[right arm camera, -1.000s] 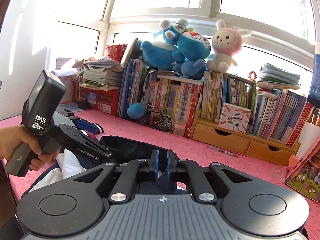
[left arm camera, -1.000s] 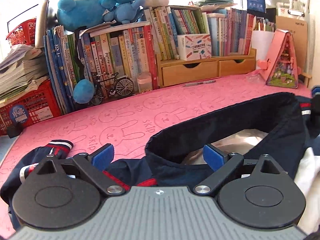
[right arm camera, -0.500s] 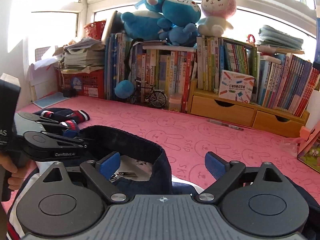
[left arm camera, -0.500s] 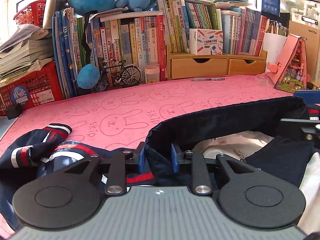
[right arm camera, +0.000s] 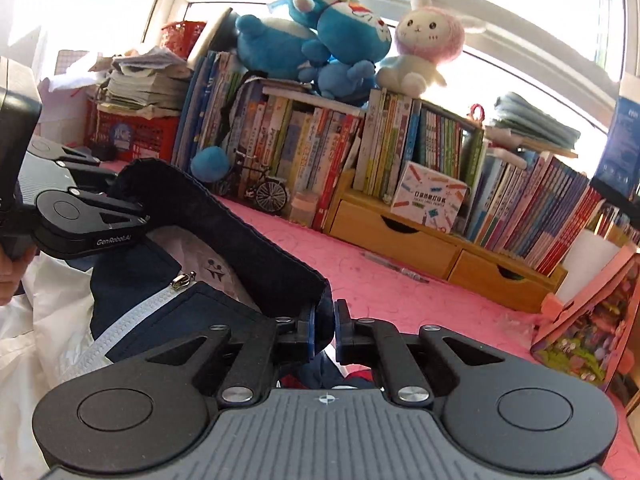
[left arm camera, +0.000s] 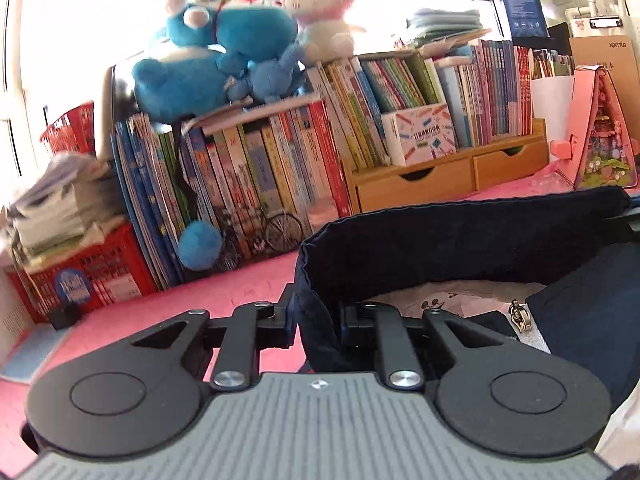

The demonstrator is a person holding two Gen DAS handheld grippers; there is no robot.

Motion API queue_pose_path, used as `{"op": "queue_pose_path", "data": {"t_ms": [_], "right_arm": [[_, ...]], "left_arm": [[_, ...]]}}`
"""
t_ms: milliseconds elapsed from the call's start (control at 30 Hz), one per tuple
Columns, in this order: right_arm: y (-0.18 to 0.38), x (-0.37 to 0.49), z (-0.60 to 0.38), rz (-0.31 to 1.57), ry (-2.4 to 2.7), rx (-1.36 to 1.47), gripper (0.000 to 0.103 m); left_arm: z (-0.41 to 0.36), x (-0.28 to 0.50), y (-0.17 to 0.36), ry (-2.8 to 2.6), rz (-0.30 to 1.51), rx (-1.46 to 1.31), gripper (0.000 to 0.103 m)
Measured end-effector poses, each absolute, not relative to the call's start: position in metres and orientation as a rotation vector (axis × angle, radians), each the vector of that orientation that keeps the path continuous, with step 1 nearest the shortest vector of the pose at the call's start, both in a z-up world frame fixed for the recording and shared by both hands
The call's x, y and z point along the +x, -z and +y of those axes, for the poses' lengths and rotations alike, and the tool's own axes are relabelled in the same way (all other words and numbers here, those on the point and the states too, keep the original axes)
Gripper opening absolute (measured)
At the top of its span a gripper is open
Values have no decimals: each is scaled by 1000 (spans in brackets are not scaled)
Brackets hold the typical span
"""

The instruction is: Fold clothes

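Two claws, left claw (left arm camera: 318, 322), right claw (right arm camera: 323, 328), pinching one navy jacket (left arm camera: 460, 240)

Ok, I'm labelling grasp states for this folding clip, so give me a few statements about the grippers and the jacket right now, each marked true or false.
1. The left gripper is shut on the navy jacket collar. True.
2. The right gripper is open and holds nothing. False: it is shut on the other end of the collar.
3. The collar hangs as a band between the two grippers. True.
4. The zipper pull is clamped in a gripper. False: it hangs free below the collar.
5. The pen lies on the pink mat before the wooden drawers. True.
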State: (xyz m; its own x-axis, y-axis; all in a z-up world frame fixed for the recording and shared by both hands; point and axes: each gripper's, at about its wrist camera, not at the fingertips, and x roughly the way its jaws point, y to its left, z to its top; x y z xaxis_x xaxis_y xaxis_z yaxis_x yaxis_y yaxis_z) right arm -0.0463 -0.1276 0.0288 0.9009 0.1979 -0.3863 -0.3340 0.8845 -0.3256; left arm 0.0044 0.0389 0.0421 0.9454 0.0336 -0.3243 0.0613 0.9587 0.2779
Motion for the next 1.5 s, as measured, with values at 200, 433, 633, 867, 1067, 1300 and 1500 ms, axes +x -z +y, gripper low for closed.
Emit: {"op": "queue_pose_path", "data": {"t_ms": [200,433,633,867,1067,1300,1500], "right_arm": [[-65,33,-102,189,-221,-512,11],[-26,189,-64,272,-151,-582,12],[38,272,-57,446,-165,-579,12],[80,306,-63,556,-192,-536,13],[90,315,-61,560,-220,-551,17],[6,242,-119,522,-364,-245,103],[-21,129,-173,497,-422,-155,103]], "left_arm": [[50,80,-79,-12,342,271,16],[61,191,-40,-22,485,265,18],[78,266,14,6,641,207,22],[83,293,50,17,645,219,29],[92,295,50,-43,669,206,58],[98,215,-8,-21,634,231,83],[89,96,-27,-13,553,252,95]]}}
